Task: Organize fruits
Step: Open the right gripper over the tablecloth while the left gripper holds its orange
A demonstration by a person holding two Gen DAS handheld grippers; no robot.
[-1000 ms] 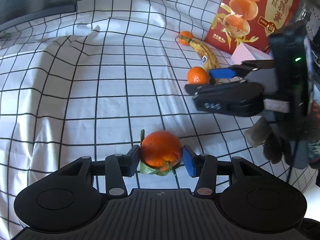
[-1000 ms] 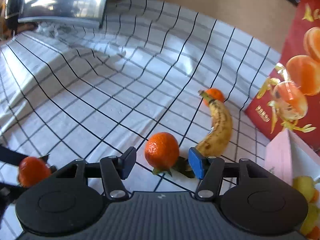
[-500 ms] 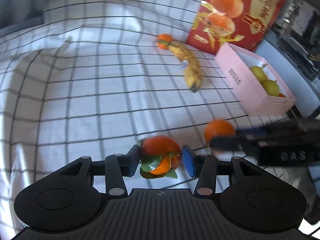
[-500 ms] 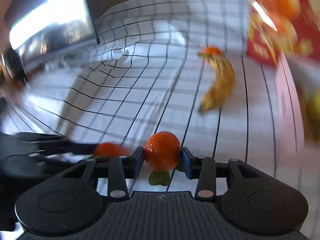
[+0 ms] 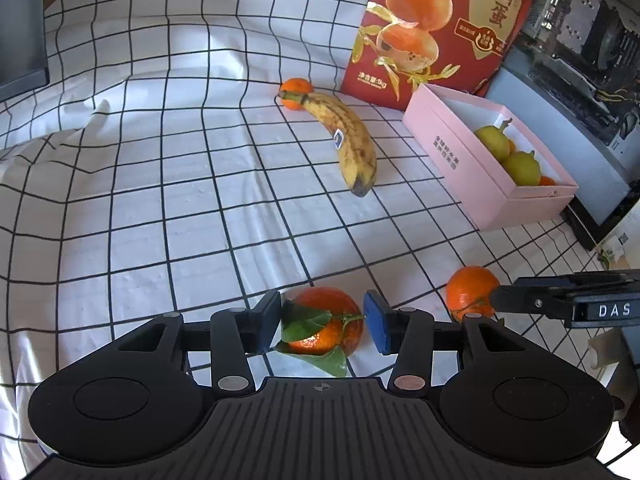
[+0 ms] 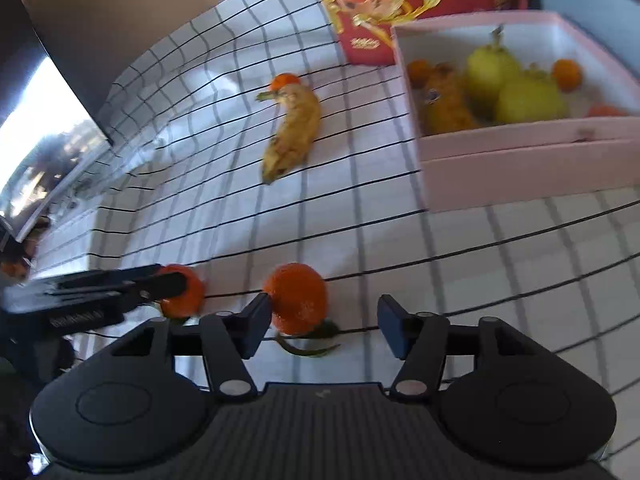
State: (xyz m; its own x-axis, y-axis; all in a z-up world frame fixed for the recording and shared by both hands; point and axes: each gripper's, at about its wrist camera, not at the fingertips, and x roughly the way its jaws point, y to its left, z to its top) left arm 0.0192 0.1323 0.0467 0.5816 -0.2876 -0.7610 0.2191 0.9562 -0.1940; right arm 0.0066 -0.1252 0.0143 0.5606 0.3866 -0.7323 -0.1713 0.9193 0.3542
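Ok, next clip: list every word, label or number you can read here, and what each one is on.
"鹌鹑蛋" and "无抗": red carton, upper right.
"净含量:1kg": same carton, lower left corner.
"DAS": side of the right gripper, in the left wrist view.
Round seal on the carton: too small to read.
Grey print on the pink box wall: too small to read.
Blue sticker on the banana: unreadable.
Right wrist view: all print blurred.

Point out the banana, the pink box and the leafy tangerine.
banana [image 5: 347,139]: left wrist view, mid-body.
pink box [image 5: 464,156]: left wrist view, long outer wall.
leafy tangerine [image 5: 334,322]: left wrist view, orange skin.
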